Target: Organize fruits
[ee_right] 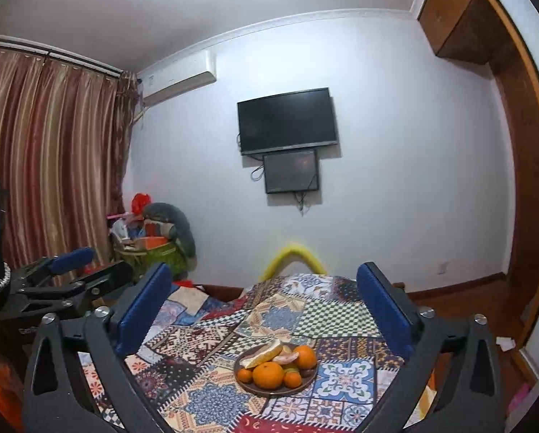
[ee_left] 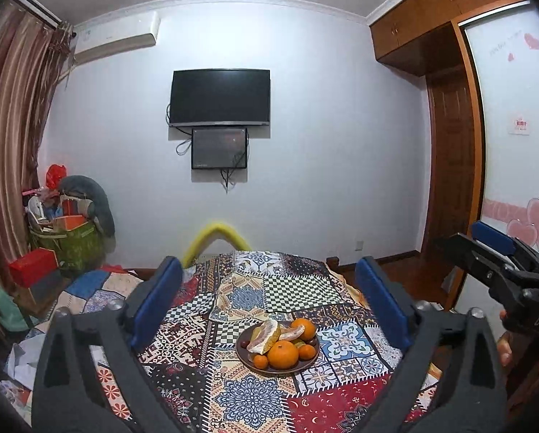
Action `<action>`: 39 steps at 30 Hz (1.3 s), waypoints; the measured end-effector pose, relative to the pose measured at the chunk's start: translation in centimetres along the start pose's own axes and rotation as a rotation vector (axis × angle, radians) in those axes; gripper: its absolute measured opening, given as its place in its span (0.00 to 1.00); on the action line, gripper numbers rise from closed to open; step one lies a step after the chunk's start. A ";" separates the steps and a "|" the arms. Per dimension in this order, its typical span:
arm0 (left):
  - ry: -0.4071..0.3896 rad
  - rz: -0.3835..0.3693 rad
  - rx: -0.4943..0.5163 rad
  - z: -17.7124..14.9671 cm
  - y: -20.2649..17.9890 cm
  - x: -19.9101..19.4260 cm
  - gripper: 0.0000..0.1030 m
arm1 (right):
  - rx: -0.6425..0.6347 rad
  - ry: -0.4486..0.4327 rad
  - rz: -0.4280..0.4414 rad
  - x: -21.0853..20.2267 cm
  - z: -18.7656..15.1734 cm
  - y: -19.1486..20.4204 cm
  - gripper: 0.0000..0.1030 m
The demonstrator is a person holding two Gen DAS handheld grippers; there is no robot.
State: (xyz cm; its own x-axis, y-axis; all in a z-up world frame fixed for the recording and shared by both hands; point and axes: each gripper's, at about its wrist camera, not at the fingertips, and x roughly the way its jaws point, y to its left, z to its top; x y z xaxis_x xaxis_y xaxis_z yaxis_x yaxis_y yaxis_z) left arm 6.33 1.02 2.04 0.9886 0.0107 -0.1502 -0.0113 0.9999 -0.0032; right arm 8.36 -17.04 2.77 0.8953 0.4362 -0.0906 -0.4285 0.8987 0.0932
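A brown plate (ee_left: 246,361) sits on the patchwork-covered table, holding a big orange (ee_left: 282,354), smaller oranges, pomelo pieces (ee_left: 266,335) and dark small fruits. My left gripper (ee_left: 267,299) is open and empty, held above and short of the plate. In the right wrist view the plate (ee_right: 307,379) with the big orange (ee_right: 267,375) lies between my fingers; my right gripper (ee_right: 262,310) is open and empty, also short of it. The right gripper shows at the left view's right edge (ee_left: 493,252); the left gripper shows at the right view's left edge (ee_right: 71,270).
The patchwork cloth (ee_left: 269,404) covers the table. A yellow curved chair back (ee_left: 217,236) stands at the far edge. A cluttered green basket (ee_left: 71,241) and red box (ee_left: 31,265) are far left by curtains. A TV (ee_left: 219,97) hangs on the wall; wardrobe at right.
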 end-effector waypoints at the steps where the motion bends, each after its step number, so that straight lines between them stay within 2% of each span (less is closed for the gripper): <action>1: -0.005 0.003 0.003 0.0 -0.2 -0.3 0.99 | 0.001 0.005 0.000 0.0 -0.1 0.0 1.00; 9: -0.025 0.014 0.020 -0.2 -1.0 -1.3 1.00 | 0.006 0.013 -0.013 -1.3 -0.6 -0.1 1.00; 39: 0.002 -0.002 -0.023 -0.6 -0.3 -0.9 1.00 | -0.032 0.022 -0.036 -2.1 -0.6 0.8 1.00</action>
State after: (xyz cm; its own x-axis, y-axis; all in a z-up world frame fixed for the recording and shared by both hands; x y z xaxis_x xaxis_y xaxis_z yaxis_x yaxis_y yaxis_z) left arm 5.32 0.71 1.53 0.9883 0.0090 -0.1521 -0.0132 0.9996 -0.0264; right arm 6.09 -17.25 2.46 0.9074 0.4042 -0.1150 -0.4001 0.9147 0.0575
